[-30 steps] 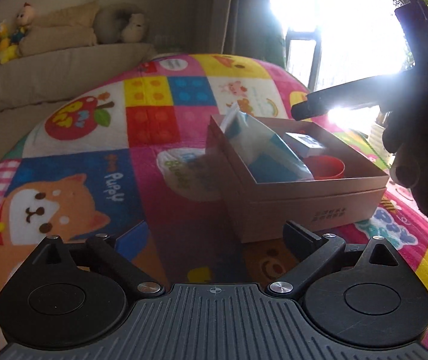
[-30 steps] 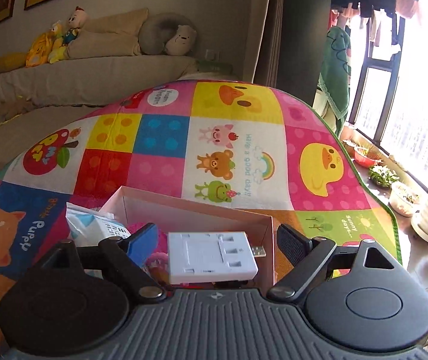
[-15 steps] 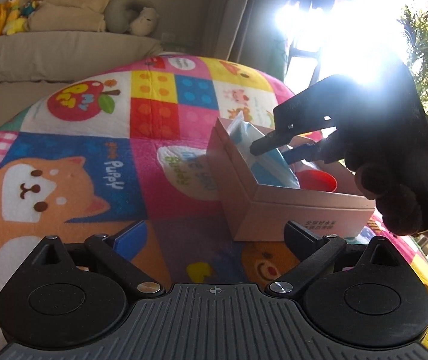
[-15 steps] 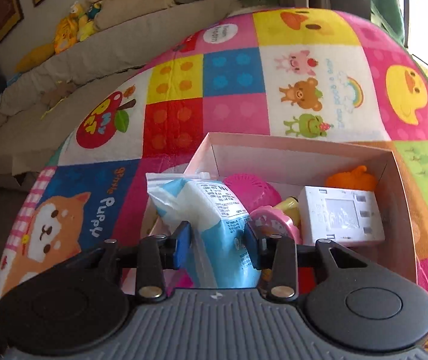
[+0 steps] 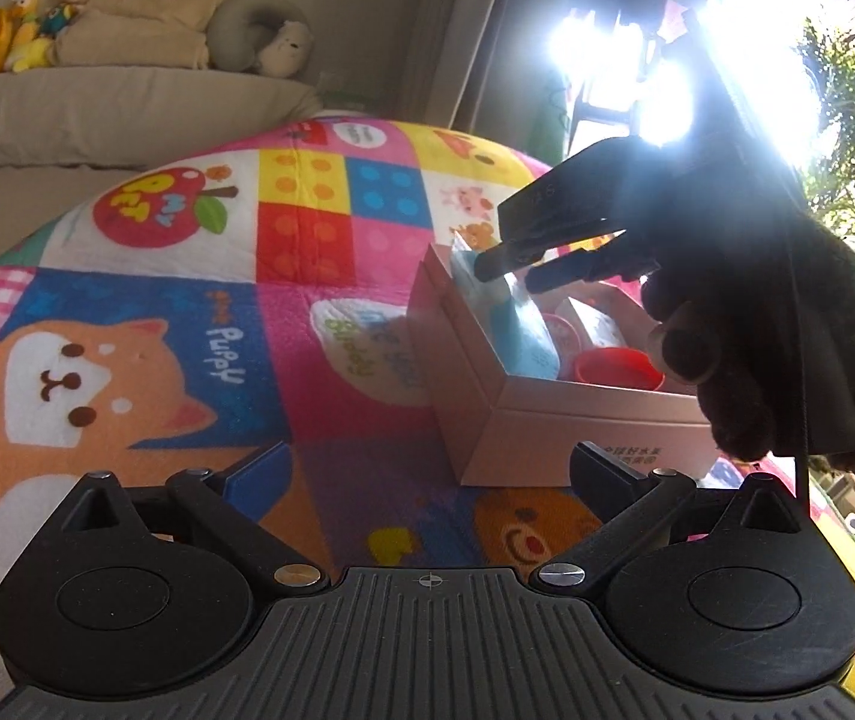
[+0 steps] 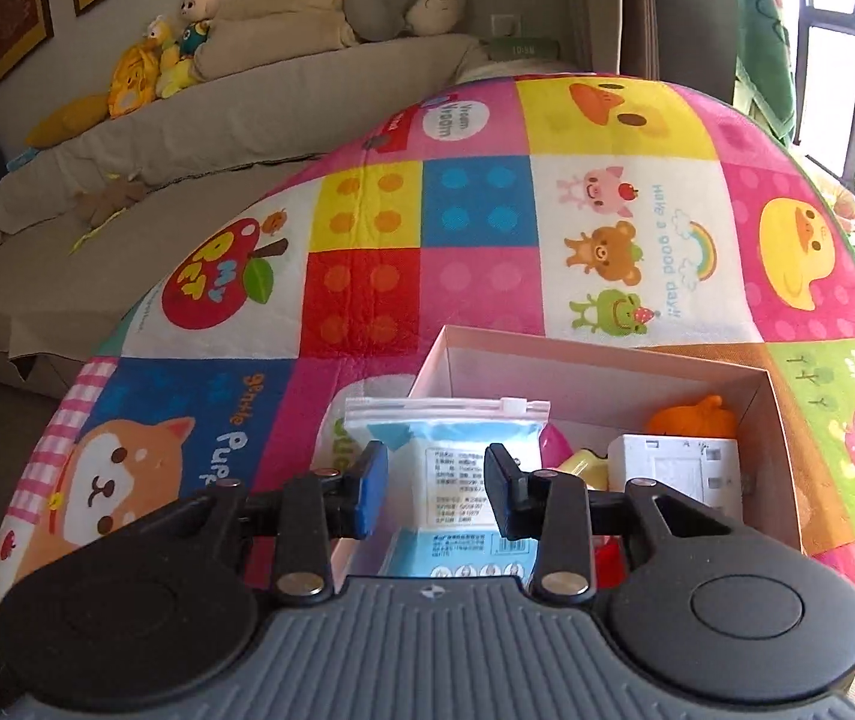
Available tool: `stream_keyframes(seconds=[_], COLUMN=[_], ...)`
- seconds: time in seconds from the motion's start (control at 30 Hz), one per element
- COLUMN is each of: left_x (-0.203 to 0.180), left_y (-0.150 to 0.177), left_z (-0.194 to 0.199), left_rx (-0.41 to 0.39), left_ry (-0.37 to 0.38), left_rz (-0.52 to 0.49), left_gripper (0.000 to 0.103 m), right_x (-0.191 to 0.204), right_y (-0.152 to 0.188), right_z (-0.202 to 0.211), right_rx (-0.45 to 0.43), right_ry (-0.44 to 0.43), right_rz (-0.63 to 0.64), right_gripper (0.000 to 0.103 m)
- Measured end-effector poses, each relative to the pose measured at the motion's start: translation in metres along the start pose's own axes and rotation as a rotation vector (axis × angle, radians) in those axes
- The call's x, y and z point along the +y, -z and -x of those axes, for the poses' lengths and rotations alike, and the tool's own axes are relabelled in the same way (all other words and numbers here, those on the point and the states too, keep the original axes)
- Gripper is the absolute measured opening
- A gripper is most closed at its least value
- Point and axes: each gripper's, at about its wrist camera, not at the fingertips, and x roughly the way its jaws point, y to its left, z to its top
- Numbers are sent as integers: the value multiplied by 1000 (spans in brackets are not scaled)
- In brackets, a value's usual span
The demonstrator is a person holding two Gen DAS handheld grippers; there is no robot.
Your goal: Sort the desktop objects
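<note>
A colourful play mat (image 6: 487,240) is spread over the counter, and an open pink box (image 6: 595,372) is set on it. A blue-and-white zip bag (image 6: 463,456) is stood at the box's left end, beside a white device (image 6: 676,468) and an orange toy (image 6: 691,417). The right gripper (image 6: 434,495) is held with narrowed fingers either side of the bag; whether it is gripped cannot be told. The left gripper (image 5: 430,468) is held with fingers wide, empty, near the box.
</note>
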Motion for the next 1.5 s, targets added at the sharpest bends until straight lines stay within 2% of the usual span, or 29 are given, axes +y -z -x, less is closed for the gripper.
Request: stream_keyframes(seconds=[0.1,0.13,0.2,0.4,0.47,0.6,0.7,0.8,0.83,0.87,0.9,0.93,1.0,1.1,1.13,1.23,1.33,1.4,1.5], left_x=[0,1,1,-3,-4,-4,-2,-2,-3,-4,-5,-7,-12,-22,-26,-35,-43,-43,-42], left_y=[1,1,3,5,6,8,7,7,7,8,8,9,11,15,17,23,28,28,28], left_z=[-1,-2,-4,-6,-7,-7,-7,-7,-7,-7,-7,-7,-6,-5,-5,-6,-10,-13,-25], left_rx=[5,10,22,30,35,39,41,46,47,46,45,45,40,3,4,34,81,91,157], left_ry=[-4,-7,-12,-9,-14,-21,-15,-7,-6,-8,-12,-15,-30,-86,-106,-142,-208,-232,-265], left_rz=[-4,-6,-8,-25,-34,-33,-24,-24,-27,-30,-39,-47,-75,-144,-163,-193,-194,-179,-133], left_gripper=[102,102,102,103,103,103,103,103,103,103,103,103,103,103,103,103,103,103,103], right_x=[-10,-9,-5,-4,-6,-7,-5,-14,-20,-24,-28,-30,-30,-30,-30,-37,-48,-53,-58], right_y=[-3,-1,1,15,16,18,19,12,11,13,19,27,49,93,105,135,157,162,167], right_z=[-21,-24,-25,-15,-19,-38,-30,1,15,29,43,55,73,98,104,116,114,105,89], right_rx=[13,10,17,131,132,148,156,81,37,-9,-63,-105,-148,-177,-178,-144,-97,-41,64], right_ry=[-3,6,23,37,42,76,84,50,48,54,69,91,132,164,169,163,125,117,46], right_rz=[-22,-9,2,-8,-16,-32,8,1,-11,-15,-6,15,75,144,145,86,6,-6,-16], right_gripper=[40,44,45,45,50,53,55,56,61,72,79,87,89,103,103,103,103,103,103])
